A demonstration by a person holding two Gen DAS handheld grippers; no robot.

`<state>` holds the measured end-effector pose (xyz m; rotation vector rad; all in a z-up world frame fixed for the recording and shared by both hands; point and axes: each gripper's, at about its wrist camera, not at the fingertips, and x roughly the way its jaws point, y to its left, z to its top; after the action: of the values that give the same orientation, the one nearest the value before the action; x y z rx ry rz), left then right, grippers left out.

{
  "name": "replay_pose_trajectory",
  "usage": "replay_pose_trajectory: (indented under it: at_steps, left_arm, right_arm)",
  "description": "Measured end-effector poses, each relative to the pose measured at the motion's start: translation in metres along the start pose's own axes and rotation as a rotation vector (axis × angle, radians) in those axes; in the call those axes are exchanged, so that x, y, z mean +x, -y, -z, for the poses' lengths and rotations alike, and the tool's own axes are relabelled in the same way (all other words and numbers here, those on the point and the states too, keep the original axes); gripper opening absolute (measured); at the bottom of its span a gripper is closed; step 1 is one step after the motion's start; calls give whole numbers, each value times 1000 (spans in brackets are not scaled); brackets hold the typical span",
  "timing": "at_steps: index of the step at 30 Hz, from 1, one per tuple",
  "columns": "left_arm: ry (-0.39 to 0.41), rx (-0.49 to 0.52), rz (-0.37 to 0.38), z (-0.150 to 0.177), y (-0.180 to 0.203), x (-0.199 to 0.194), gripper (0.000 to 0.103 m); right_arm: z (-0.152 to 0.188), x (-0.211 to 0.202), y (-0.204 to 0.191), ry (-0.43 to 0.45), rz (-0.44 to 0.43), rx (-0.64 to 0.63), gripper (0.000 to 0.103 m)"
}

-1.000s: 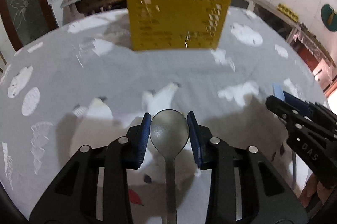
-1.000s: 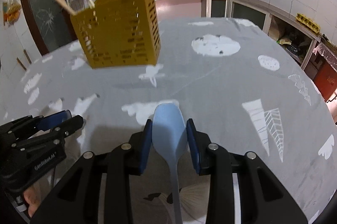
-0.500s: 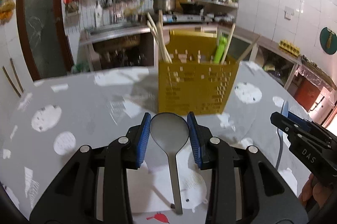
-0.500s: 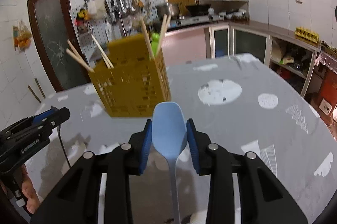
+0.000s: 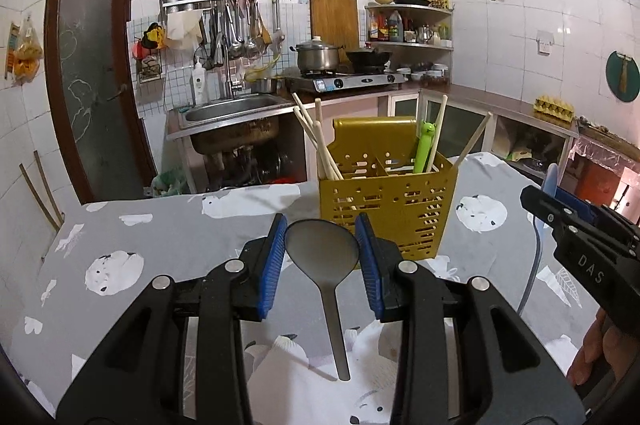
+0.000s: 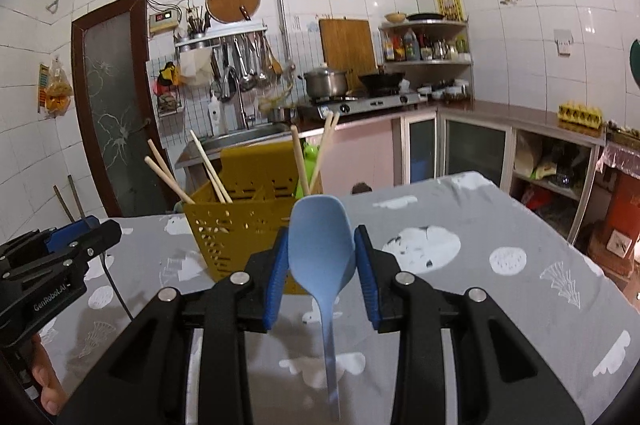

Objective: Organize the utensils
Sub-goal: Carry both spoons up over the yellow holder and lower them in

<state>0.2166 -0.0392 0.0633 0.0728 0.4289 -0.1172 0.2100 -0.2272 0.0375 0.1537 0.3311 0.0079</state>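
Right now I'm holding one spoon per gripper, both clear of the table. Left gripper is clamping the bowl of a grey metal spoon btwn its blue pads, jaws narrow, handle hanging down toward me. Right gripper is doing the same w/ a pale blue plastic spoon, handle also drooping down and back.

What matters: the mustard-yellow perforated plastic utensil caddy is standing upright on the grey patterned tablecloth, straight ahead of both tools and a bit further out. From the left view it's sitting slightly right of centre; from the right view it's left of centre, so it's lying btwn my two hands, roughly even reach, maybe a touch nearer the left. Its open top is facing up, wooden chopsticks and a green utensil already sticking out of the compartments.

Problem as I'm judging it: both spoons are hanging handle-down but bowl-first toward the caddy, so I'm needing to lift over the rim and drop handle in vertically, dodging the leaning chopsticks.
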Motion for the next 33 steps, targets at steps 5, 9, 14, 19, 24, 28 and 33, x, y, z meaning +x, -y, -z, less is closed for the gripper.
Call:
replay_pose_trajectory:
  at_steps: [5,9,14,19,24,28,33]
  left_arm:
    - [52,2,-5,-14,-5,-6,34]
    - [108,-16,9,-40,-9,-15,34]
    - [197,-47,21,-93,-17,-22,34]
    - [294,-47,11,-137,-16,-21,34]
    - [327,-95,20,-158,-15,9,34]
    - [321,-114,21,-157,-12,35,34]
    - [307,-43,-11,-135,1,65,34]
  right_arm:
    - [-9,-1,-6,32,-15,-20,33]
    - [-34,-5,-11,70,-50,-9,33]
    - [-77,-4,-22,131,-77,-13,33]
    - [-124,3,-31,214,-81,-8,33]
    - [-148,27,-37,270,-108,26,33]
    - [-148,46,-45,302,-84,13,33]
    - [-131,73,-47,263,-61,-12,33]
